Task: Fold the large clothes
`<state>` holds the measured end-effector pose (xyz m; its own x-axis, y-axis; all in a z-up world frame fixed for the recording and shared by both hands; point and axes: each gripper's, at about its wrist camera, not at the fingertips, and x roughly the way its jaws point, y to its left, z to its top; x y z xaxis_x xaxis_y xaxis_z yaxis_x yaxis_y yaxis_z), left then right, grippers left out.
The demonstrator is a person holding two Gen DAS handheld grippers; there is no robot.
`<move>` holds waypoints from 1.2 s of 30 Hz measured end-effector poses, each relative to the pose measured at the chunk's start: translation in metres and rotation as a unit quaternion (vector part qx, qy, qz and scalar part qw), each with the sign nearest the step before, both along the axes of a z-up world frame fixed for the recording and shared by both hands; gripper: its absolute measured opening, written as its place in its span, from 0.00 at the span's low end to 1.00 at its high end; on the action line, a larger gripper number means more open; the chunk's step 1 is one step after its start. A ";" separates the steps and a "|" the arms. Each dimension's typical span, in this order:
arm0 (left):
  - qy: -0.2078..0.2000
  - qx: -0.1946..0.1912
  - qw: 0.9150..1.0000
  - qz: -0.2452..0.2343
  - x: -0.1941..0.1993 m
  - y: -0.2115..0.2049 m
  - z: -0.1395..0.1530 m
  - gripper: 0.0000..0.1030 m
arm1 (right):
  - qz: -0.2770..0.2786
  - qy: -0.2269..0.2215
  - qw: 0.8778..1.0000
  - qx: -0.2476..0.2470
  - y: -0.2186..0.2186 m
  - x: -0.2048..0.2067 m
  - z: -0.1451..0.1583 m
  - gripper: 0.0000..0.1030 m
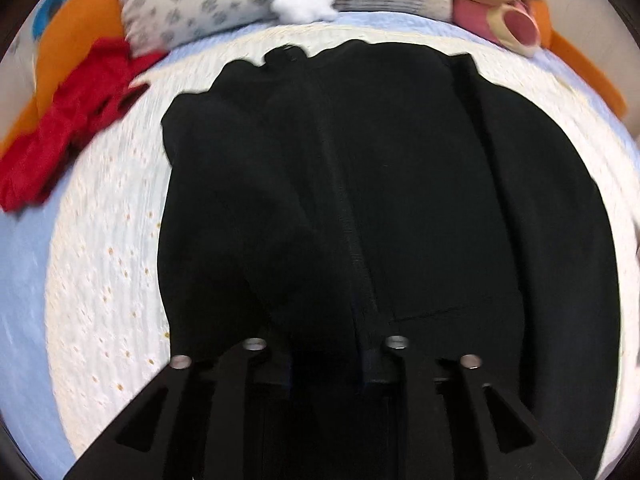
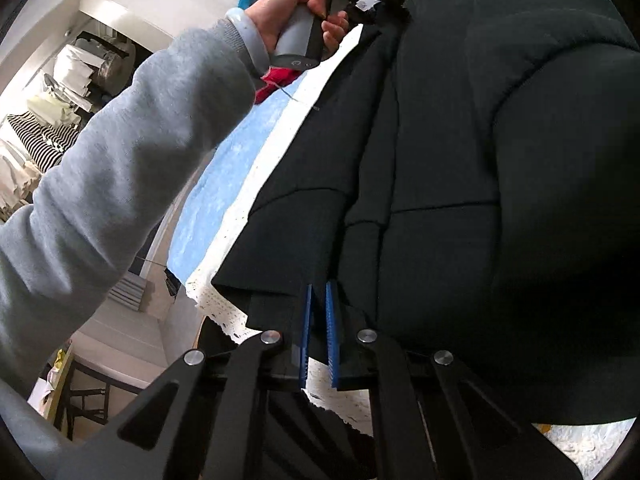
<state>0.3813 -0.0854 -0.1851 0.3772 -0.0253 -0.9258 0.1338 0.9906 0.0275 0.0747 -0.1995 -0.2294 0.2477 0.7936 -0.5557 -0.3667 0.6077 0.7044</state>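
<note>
Black jacket (image 1: 360,184), flat, zipper-up

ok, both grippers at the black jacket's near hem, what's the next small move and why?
Probably lift the hem and carry it toward the collar. The black jacket lies flat on the white cover, its sides seemingly folded in, and the right gripper is nearly shut on the hem edge. The left gripper is at the hem; its grip is too dark to judge.
</note>
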 end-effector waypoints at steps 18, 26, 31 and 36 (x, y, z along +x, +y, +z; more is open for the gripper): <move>-0.052 -0.074 0.988 0.129 0.022 0.074 0.032 0.70 | 0.048 -0.179 0.982 -0.016 0.054 0.014 0.072 0.31; 0.026 -0.144 0.978 0.146 0.039 0.076 0.001 0.19 | 0.084 -0.163 0.972 -0.146 0.090 0.035 0.032 0.20; 0.024 -0.175 0.978 0.108 0.047 0.054 0.026 0.12 | 0.037 -0.162 0.971 -0.171 0.058 0.035 0.040 0.14; 0.033 -0.178 0.977 0.115 0.063 0.045 -0.002 0.12 | 0.025 -0.136 0.975 -0.176 0.042 0.038 0.013 0.14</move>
